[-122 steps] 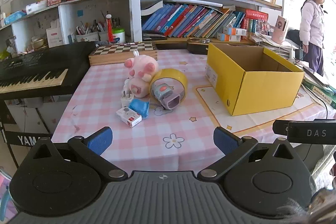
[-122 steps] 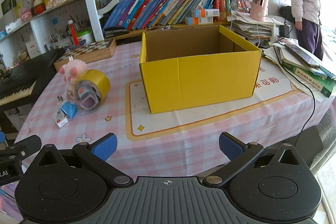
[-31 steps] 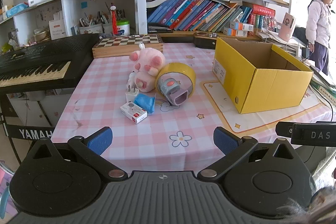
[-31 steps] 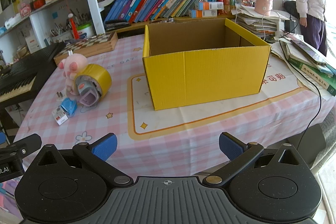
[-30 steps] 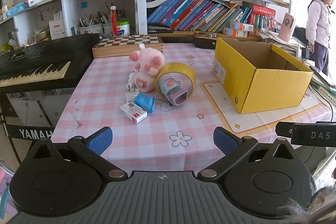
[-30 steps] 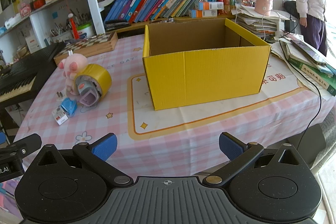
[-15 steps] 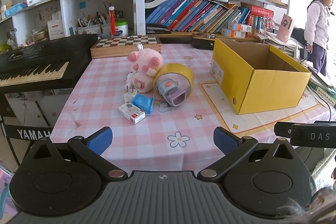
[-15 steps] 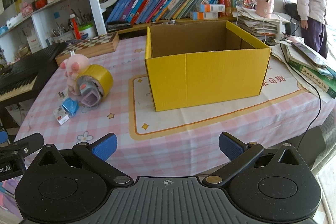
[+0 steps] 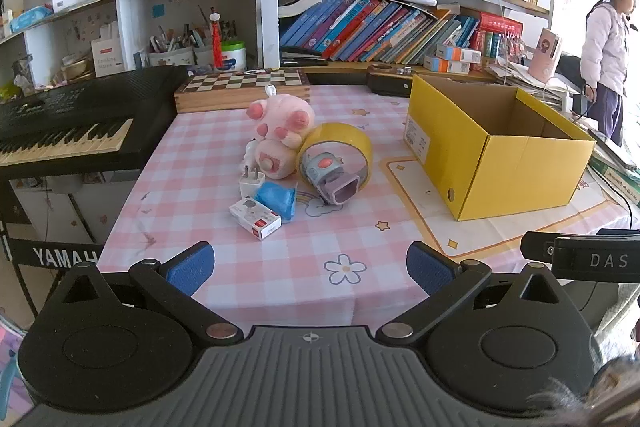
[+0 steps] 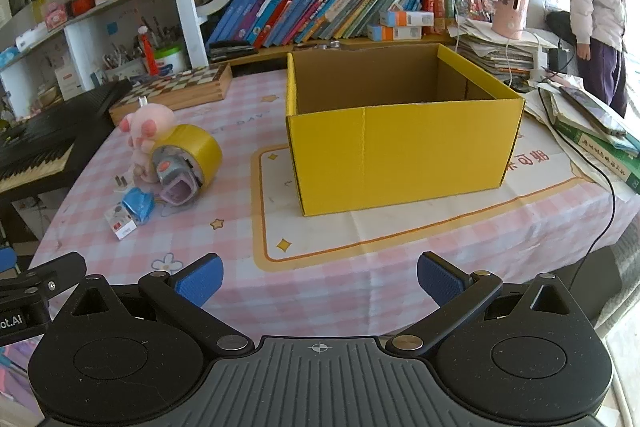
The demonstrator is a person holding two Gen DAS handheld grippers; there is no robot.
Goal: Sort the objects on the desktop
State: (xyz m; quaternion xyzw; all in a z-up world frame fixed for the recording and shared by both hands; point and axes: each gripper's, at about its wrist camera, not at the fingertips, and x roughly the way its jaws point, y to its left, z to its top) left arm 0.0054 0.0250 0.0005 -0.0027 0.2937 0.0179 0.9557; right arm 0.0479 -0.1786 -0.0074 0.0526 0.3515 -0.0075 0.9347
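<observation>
Checked table point(image 9: 192, 187): one yellow box point(image 10: 400, 163), perhaps six small items; both grippers spread, empty.

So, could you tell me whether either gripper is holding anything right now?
Nothing is held: the left gripper and right gripper are both open, short of the clutter.

Yellow box point(image 10: 400, 155), pink-checked tablecloth point(image 9: 192, 187), pink plush point(image 9: 280, 135), yellow tape roll point(image 9: 344, 139).
</observation>
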